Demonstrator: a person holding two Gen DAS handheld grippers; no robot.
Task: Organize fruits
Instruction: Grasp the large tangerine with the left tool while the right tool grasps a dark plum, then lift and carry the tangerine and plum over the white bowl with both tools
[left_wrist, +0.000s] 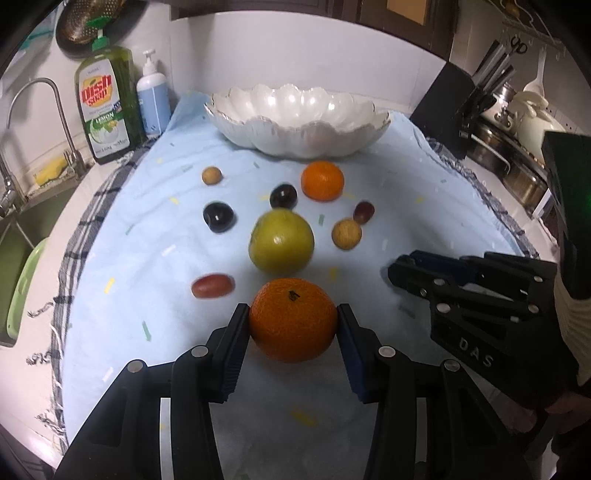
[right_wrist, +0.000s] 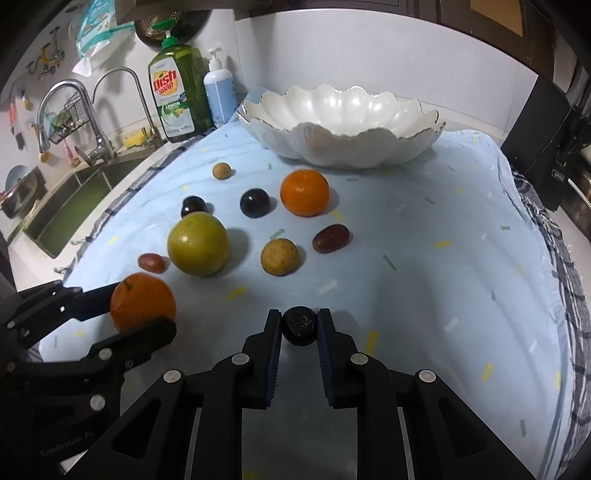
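My left gripper (left_wrist: 293, 321) is shut on a near orange (left_wrist: 293, 319) low over the light blue cloth (left_wrist: 129, 266); it also shows in the right wrist view (right_wrist: 142, 306). My right gripper (right_wrist: 299, 326) is shut on a small dark plum (right_wrist: 300, 325). In the left wrist view the right gripper (left_wrist: 399, 267) is at right, its load hidden. A green apple (left_wrist: 281, 240), a second orange (left_wrist: 322, 181), two dark plums (left_wrist: 218, 217) (left_wrist: 283, 196), two tan round fruits (left_wrist: 346, 234) (left_wrist: 211, 175) and two red grapes (left_wrist: 213, 286) (left_wrist: 363, 212) lie on the cloth. A white scalloped bowl (left_wrist: 258, 127) stands empty behind them.
A dish soap bottle (left_wrist: 107, 103) and a pump bottle (left_wrist: 153, 99) stand at the back left. A sink (right_wrist: 74, 206) with faucets (right_wrist: 92, 122) is at left. A black knife block (left_wrist: 450, 107) and pots (left_wrist: 517, 122) are at right.
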